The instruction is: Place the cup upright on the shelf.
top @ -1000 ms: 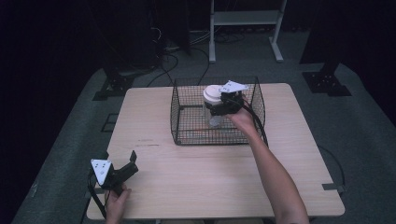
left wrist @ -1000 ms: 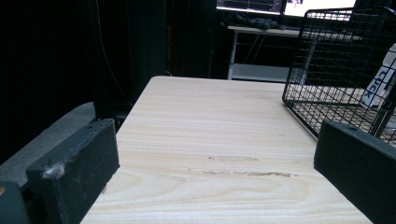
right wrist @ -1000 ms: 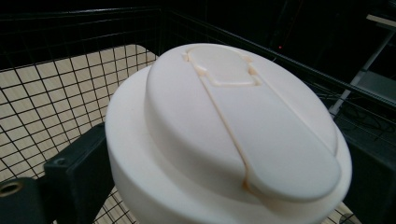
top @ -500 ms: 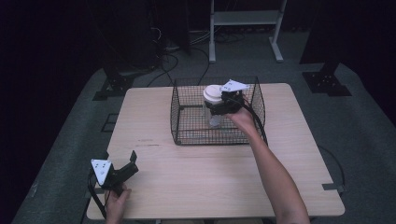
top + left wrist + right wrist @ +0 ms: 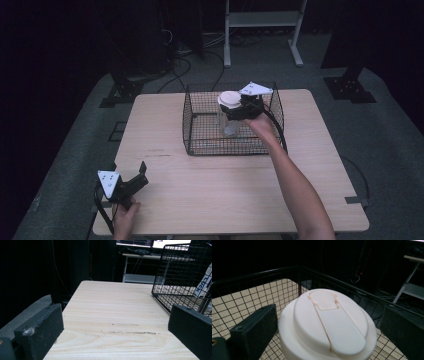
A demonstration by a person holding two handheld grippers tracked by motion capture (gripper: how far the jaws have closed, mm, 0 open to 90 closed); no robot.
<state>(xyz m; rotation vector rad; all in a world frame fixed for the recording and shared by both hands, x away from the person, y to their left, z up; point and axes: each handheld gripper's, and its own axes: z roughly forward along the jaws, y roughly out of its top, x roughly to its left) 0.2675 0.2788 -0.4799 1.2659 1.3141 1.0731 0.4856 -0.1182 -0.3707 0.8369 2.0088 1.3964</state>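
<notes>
High view: right gripper [image 5: 239, 111] reaching into the wire basket [image 5: 200, 145] at the far middle of the table [image 5: 225, 185], set about a clear jar [image 5: 229, 120] with a white lid [image 5: 229, 98]. Jar upright inside the basket, toward its far right. Left gripper [image 5: 136, 181] resting near the table's front left corner, well apart from the basket.

Left gripper view: jaws spread wide over bare wood, holding nothing; basket wall ahead on the right.

Right gripper view: jaws standing apart on either side of the lid [image 5: 325, 325], with gaps visible, so released, not yet clamped.

Judged step: placing or picking the jar in the basket. Next move likely calls for either closing squarely on the lid or lifting straight up, clear of the wire rim.
</notes>
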